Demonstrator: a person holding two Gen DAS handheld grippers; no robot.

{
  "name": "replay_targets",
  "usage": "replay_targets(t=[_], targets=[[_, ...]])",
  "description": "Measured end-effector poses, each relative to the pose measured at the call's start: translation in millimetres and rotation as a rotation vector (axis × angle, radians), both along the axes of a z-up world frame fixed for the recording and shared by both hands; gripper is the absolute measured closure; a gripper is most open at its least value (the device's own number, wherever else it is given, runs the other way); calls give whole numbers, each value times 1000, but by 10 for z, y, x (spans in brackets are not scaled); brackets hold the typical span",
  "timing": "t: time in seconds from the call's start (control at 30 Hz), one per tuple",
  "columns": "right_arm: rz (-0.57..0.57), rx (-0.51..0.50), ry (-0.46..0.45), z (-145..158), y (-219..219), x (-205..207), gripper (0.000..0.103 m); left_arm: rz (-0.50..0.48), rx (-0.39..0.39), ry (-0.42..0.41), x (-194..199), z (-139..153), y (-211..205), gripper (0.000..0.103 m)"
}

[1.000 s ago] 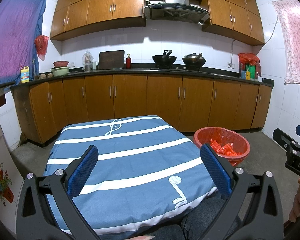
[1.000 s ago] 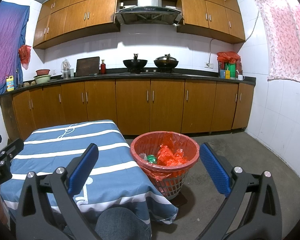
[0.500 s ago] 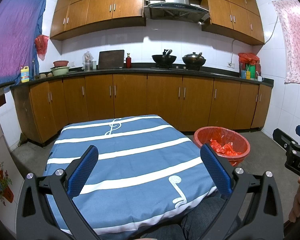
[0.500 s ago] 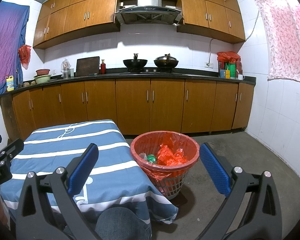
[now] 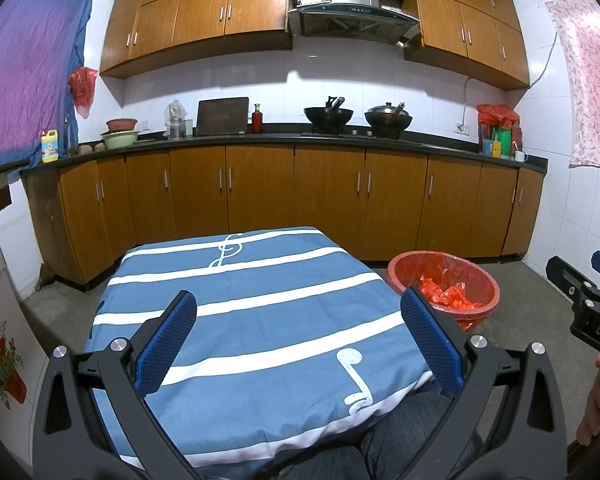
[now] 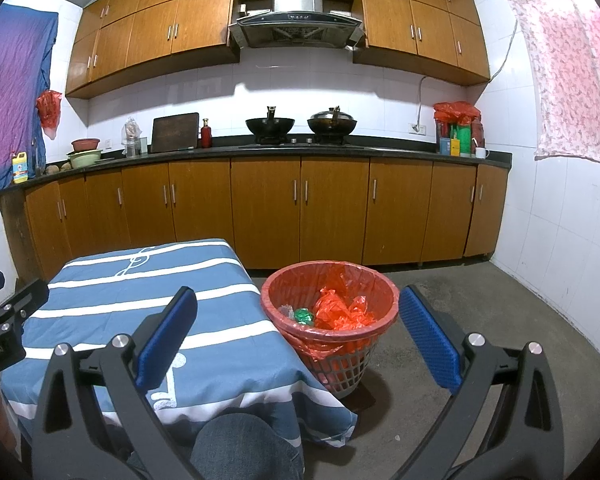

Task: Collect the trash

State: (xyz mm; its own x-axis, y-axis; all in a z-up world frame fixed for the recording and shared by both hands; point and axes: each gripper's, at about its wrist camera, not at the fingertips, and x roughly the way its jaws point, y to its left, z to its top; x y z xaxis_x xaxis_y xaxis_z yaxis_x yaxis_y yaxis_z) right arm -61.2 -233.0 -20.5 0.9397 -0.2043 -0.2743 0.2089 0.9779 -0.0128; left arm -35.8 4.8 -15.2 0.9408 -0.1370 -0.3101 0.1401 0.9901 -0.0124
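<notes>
A waste basket lined with a red bag [image 6: 328,316] stands on the floor to the right of the table; it also shows in the left wrist view [image 5: 444,288]. Crumpled red plastic [image 6: 342,312] and a green wad [image 6: 303,316] lie inside it. My left gripper [image 5: 298,340] is open and empty above the blue striped tablecloth [image 5: 240,280]. My right gripper [image 6: 298,338] is open and empty, held in front of the basket near the table's right edge. No trash shows on the tablecloth.
Wooden cabinets [image 6: 300,208] and a black counter with two woks [image 6: 270,124] run along the back wall. Grey concrete floor [image 6: 480,320] lies right of the basket. My knee in jeans [image 6: 244,448] is at the table's near edge.
</notes>
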Motion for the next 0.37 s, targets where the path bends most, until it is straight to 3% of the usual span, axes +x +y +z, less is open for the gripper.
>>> replay_targets(t=[0.37], targets=[[-1, 2, -1, -6, -1, -1, 4, -2, 0, 2, 17, 1, 10, 2]])
